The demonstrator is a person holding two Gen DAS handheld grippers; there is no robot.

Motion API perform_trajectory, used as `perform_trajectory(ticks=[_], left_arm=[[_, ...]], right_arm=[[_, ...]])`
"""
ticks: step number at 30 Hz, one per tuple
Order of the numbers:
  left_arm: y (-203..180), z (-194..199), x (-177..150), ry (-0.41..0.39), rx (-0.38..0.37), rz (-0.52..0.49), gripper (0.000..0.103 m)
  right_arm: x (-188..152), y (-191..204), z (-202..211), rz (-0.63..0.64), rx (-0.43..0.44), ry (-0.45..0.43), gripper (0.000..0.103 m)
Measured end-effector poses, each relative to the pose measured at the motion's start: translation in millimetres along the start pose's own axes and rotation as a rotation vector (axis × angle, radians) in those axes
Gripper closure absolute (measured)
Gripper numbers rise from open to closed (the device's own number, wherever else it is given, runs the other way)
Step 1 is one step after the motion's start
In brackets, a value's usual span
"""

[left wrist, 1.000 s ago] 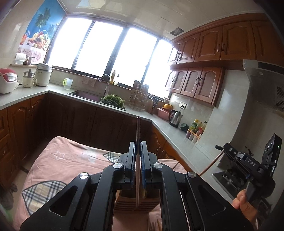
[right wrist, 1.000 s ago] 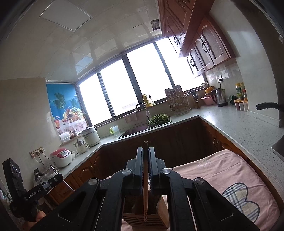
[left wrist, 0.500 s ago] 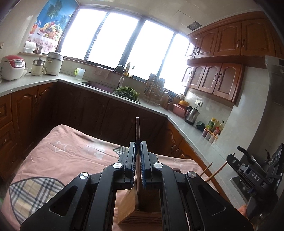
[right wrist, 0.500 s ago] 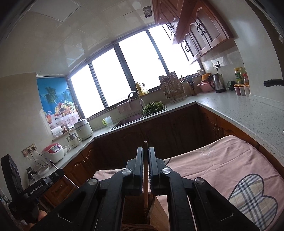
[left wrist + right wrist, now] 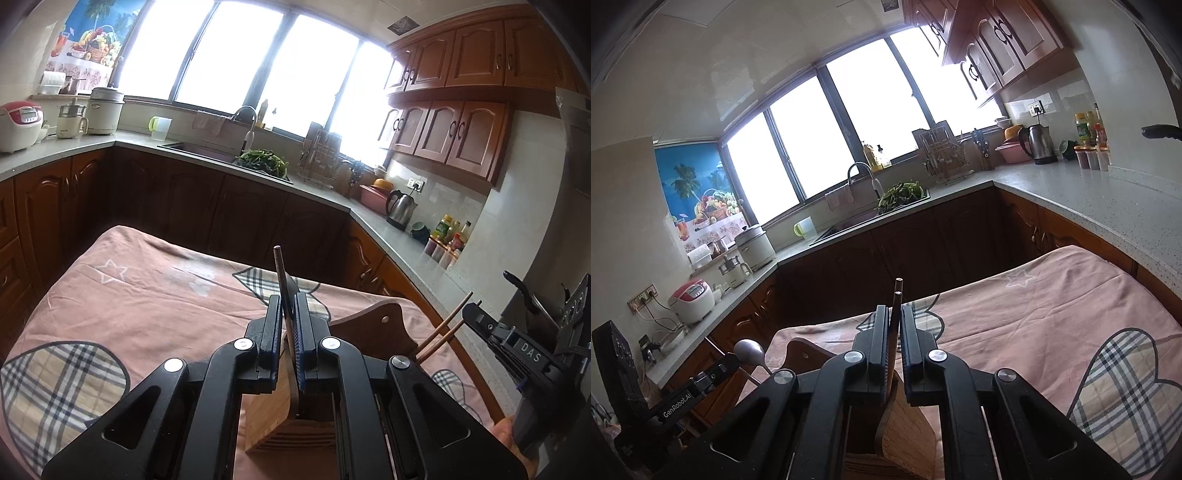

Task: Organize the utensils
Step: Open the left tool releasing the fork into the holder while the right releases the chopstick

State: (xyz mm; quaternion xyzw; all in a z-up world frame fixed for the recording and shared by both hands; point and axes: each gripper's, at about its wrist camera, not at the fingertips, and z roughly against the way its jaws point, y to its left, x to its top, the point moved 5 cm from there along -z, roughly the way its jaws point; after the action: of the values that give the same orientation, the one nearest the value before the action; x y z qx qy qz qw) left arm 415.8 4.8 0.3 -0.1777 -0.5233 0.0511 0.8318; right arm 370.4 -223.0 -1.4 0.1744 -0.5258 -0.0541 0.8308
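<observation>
The left gripper [image 5: 290,332] is clamping a spoon handle [image 5: 284,291] above the bamboo utensil holder [image 5: 273,410]. The right gripper [image 5: 894,336], lettered "DAS", is pinching chopsticks [image 5: 896,314] over that holder, which is sitting on the pink-clothed table [image 5: 147,291]. "GenRobot.AI" is showing along the left gripper's side.

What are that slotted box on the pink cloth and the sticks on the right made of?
The slotted box looks like bamboo or pale wood: fine straight grain, matt finish. The sticks, probably chopsticks, look like reddish-brown wood, smooth; lacquer can't be ruled out.
</observation>
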Motion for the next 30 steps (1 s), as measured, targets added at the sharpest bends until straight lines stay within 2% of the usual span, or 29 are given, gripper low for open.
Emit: perform_trajectory(ticks=[4,6,10,12,13,14,16,17,18,19,20,21,23,26,30], left_arm=[[-0.4,-1.3,1.8,0.014,-0.002,-0.005,0.097],[-0.3,-1.1,2.2,0.018,-0.005,-0.004,0.097],[-1.4,0.2,1.8,0.023,-0.002,-0.007,0.097],[-2.4,1.5,1.6,0.027,-0.007,-0.006,0.097],[-2.3,2.5,2.1,0.029,-0.007,-0.006,0.095],[-2.8,3.8,1.9,0.032,-0.011,-0.006,0.089],[-2.8,8.9,1.5,0.029,-0.007,-0.004,0.069],[-2.5,12.2,1.2,0.023,-0.003,-0.002,0.053],[-2.5,15.7,1.1,0.017,-0.001,0.0,0.046],[-2.3,19.0,0.9,0.014,-0.002,0.001,0.045],[-2.4,21.5,0.3,0.018,-0.002,0.001,0.041],[-1.9,23.9,-0.6,0.023,0.0,0.003,0.03],[-0.4,31.5,-2.6,0.022,-0.003,0.012,0.02],[1.2,44.4,-6.7,0.029,-0.004,0.023,0.01],[2.3,66.3,-15.1,0.033,-0.005,0.031,0.007]], right_arm=[[1.1,1.4,-1.7,0.001,-0.004,0.009,0.097],[1.2,-0.1,-2.5,-0.006,0.004,0.018,0.093],[0.1,-2.8,-0.9,-0.02,0.009,0.027,0.091],[-0.5,-4.2,1.0,-0.032,0.014,0.031,0.083],[-0.6,-4.5,2.5,-0.037,0.017,0.031,0.073],[-0.4,-4.8,4.8,-0.04,0.02,0.029,0.061],[0.9,-4.0,10.5,-0.043,0.026,0.019,0.051],[1.9,-3.8,13.4,-0.045,0.031,0.014,0.044],[3.2,-3.6,16.5,-0.05,0.039,0.009,0.037],[4.3,-3.3,19.8,-0.056,0.046,0.002,0.021],[5.4,-3.4,23.6,-0.061,0.053,-0.007,0.011],[6.3,-3.8,27.4,-0.063,0.056,-0.014,0.009],[7.4,-4.0,33.8,-0.067,0.067,-0.016,0.004],[6.5,-3.6,45.4,-0.074,0.078,-0.016,0.001],[0.8,-1.9,63.5,-0.068,0.08,-0.012,0.0]])
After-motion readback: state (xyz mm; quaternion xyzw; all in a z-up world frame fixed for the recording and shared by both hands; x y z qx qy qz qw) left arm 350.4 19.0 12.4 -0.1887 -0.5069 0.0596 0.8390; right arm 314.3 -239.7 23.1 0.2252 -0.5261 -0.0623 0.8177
